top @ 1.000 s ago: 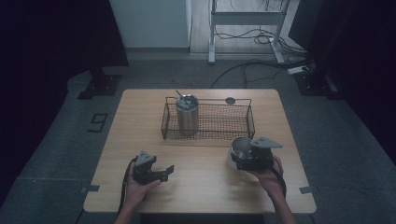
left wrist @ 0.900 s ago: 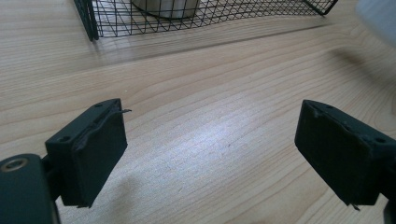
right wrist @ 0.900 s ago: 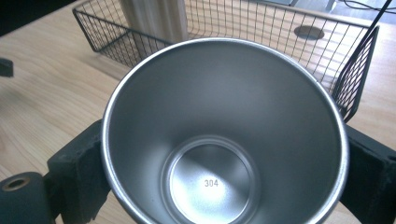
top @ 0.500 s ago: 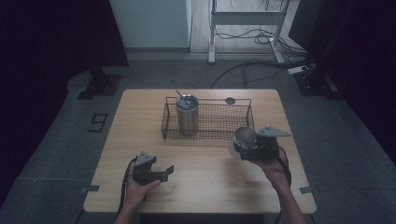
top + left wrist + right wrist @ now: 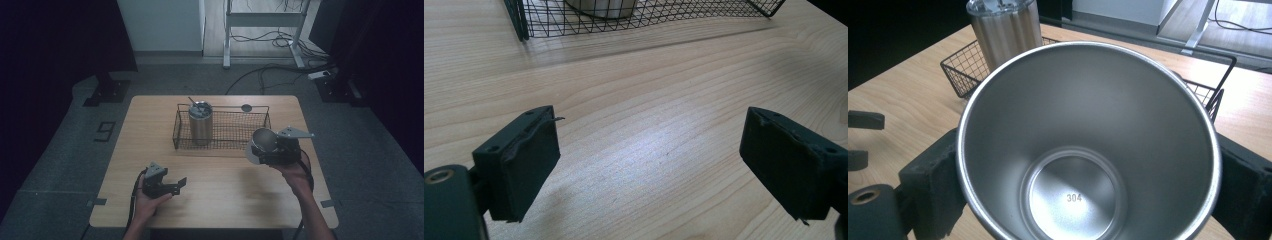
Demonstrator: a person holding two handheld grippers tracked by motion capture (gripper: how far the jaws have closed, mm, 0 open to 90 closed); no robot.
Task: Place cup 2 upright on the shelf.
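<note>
My right gripper (image 5: 274, 150) is shut on an empty steel cup (image 5: 262, 142), held above the table just in front of the right end of a black wire basket (image 5: 225, 131). The cup (image 5: 1088, 150) lies tipped with its mouth toward the camera, one black jaw on each side of its wall. Inside the basket's left end stands a lidded steel tumbler (image 5: 200, 123) with a straw. My left gripper (image 5: 172, 186) rests near the table's front left, open; its jaws stand wide apart over bare wood (image 5: 649, 140).
A small round disc (image 5: 246, 107) lies on the wooden table (image 5: 150, 125) behind the basket. The right half of the basket (image 5: 1208, 95) holds nothing. Cables and a metal stand (image 5: 265, 20) sit on the floor beyond the table.
The right gripper has lifted the cup and carried it away from the person, toward the basket's right end. The left gripper has stayed where it was.
</note>
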